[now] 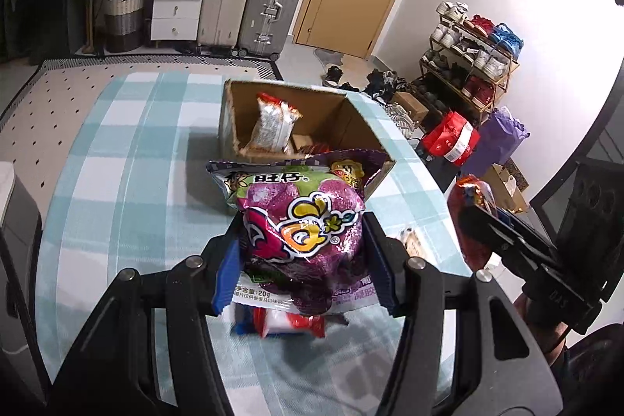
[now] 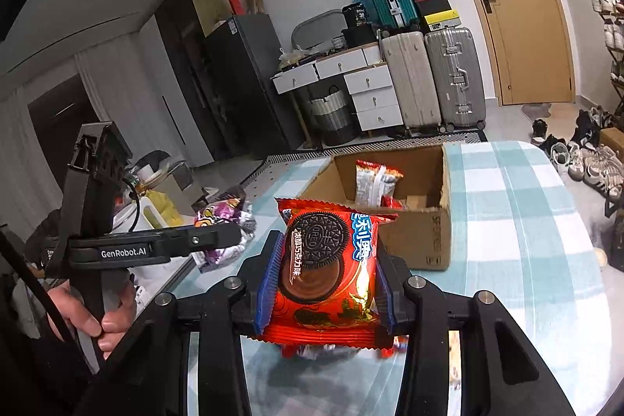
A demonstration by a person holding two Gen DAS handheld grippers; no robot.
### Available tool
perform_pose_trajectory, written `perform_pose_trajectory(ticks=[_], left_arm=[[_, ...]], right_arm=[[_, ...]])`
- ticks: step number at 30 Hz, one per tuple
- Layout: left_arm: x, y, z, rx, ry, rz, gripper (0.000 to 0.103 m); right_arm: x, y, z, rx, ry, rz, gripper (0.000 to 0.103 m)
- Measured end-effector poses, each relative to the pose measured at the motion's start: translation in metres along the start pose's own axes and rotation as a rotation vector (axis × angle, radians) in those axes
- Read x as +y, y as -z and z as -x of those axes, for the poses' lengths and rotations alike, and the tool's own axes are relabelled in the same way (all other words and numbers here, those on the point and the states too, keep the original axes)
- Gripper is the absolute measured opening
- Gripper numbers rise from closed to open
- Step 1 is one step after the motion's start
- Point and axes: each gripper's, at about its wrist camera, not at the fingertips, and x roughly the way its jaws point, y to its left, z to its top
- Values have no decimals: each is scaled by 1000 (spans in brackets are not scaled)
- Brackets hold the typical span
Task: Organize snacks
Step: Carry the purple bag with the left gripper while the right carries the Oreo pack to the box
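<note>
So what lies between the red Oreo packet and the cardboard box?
Only bare checked tablecloth separates the red Oreo packet from the cardboard box, per the right wrist view.

Purple snack bag and red Oreo pack held above table, near open cardboard box

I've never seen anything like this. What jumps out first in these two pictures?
Two black grippers each pinch a bright snack above a checked tablecloth: the left gripper clamps a purple candy bag, the right gripper a red Oreo pack. Just beyond them sits an open cardboard box already holding a silver snack packet.
</note>
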Motion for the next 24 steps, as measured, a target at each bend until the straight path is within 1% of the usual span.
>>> perform_pose_trajectory(ticks=[7,9,14,24], left_arm=[[-14,-32,-19,-3,6,-29,54],[-16,-40,-26,-4,-1,-36,54],[-23,-62,-43,-3,15,-48,54],[-18,-107,-84,19,16,-45,54]], right_arm=[[-9,-31,-14,-15,-24,-13,42],[-11,-40,-18,-23,-21,-8,42],[-16,-59,-31,-33,-22,-2,42],[-29,-85,-60,-16,-19,-15,42]])
